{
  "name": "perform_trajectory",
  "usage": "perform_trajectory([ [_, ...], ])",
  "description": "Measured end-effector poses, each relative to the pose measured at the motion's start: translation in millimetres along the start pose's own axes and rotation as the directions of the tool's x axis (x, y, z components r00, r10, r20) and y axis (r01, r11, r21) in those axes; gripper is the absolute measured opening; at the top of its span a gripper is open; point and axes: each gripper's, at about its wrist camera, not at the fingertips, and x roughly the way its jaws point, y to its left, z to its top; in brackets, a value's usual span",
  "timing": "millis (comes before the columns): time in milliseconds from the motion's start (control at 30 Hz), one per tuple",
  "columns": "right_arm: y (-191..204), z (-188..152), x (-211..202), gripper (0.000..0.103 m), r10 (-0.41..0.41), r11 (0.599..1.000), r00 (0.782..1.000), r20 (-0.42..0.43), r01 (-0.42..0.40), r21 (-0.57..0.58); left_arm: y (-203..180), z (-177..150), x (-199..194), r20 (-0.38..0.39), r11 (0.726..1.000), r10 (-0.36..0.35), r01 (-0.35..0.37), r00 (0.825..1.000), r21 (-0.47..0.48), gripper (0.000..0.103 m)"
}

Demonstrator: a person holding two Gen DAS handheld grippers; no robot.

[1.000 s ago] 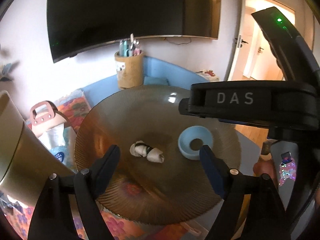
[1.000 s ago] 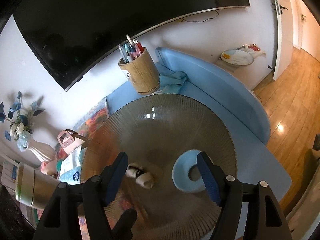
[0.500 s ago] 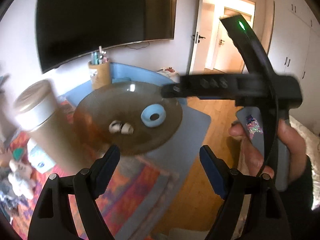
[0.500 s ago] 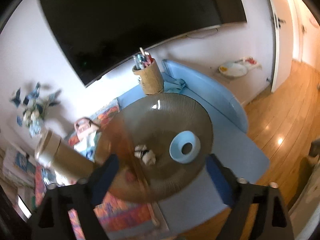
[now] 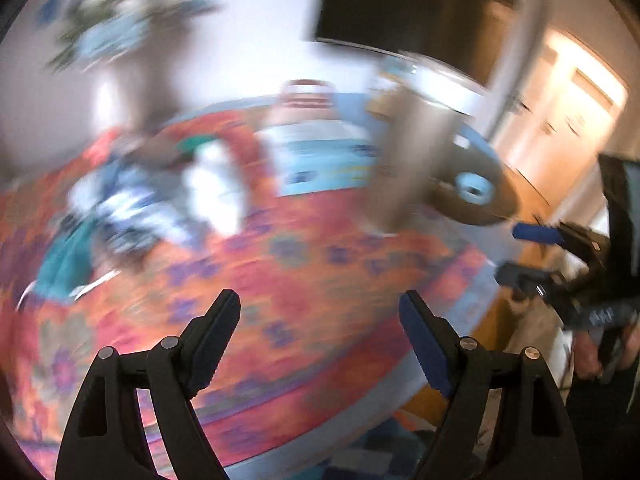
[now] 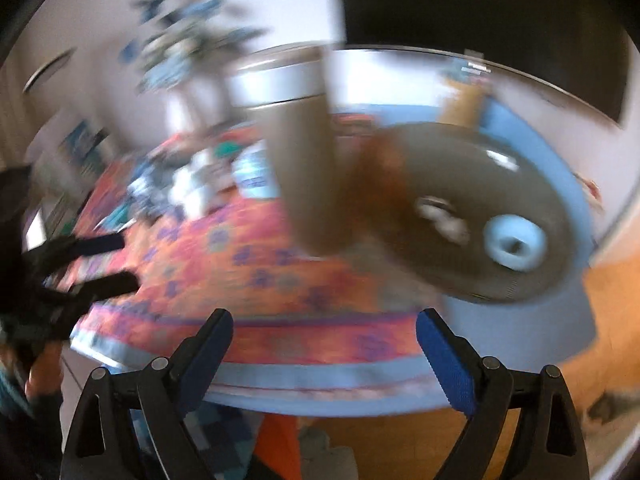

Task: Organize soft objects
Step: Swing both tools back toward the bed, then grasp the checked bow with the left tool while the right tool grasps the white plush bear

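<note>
Both views motion-blurred. Left claw [image 5: 320, 304] open, empty; right claw [image 6: 324, 322] open, empty. Soft pile [image 5: 160, 200] sits on the orange cloth [image 5: 304, 280], ahead and left of the left claw. Plate [image 6: 492, 216] with blue ring [image 6: 514, 242] and small white roll [image 6: 442, 216] is ahead-right of the right claw. Risk: tall tumbler [image 6: 304, 152] stands between pile and plate; a fast sweep could topple it.

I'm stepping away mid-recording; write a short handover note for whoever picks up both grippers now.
Left hand-held gripper: open, empty, over the orange patterned cloth.
Right hand-held gripper: open, empty, at the table's near edge.
Done: a blue ring and a small white item lie on the dark round plate.
Left: a blurred pile of soft things sits on the cloth's far left; pictures too smeared to identify them.
</note>
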Motion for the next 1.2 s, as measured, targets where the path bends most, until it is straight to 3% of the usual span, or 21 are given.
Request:
perform_trajectory([
  [167,71,19,31,0.092,0.112,0.987,0.994,-0.019,-0.113,-0.114,85,-14,-26,0.034,0.98,0.106,-0.099,0.994,-0.174,0.08],
  [300,120,42,65,0.092,0.127,0.977,0.992,-0.018,-0.128,-0.171,140,-19,-49,0.071,0.948,0.194,-0.169,0.978,-0.268,0.08],
  [567,139,91,138,0.092,0.206,0.978,0.978,-0.025,-0.205,0.025,223,-27,-57,0.071,0.885,0.34,-0.293,0.938,-0.363,0.08],
  [700,133,102,172,0.092,0.225,0.964,0.974,0.012,-0.224,0.141,246,-27,-34,0.031,0.881,0.353,-0.321,0.935,-0.346,0.08],
  [933,110,112,208,0.092,0.295,0.9,0.952,0.08,-0.305,0.31,275,-17,17,-0.045,0.908,0.283,-0.282,0.958,-0.311,0.08],
  [1133,93,109,227,0.091,0.299,0.861,0.945,0.134,-0.328,0.388,282,-18,25,-0.024,0.911,0.266,-0.259,0.964,-0.32,0.08],
  [1200,94,109,227,0.081,0.282,0.869,0.95,0.134,-0.312,0.385,280,-20,26,-0.021,0.913,0.274,-0.267,0.962,-0.309,0.07],
])
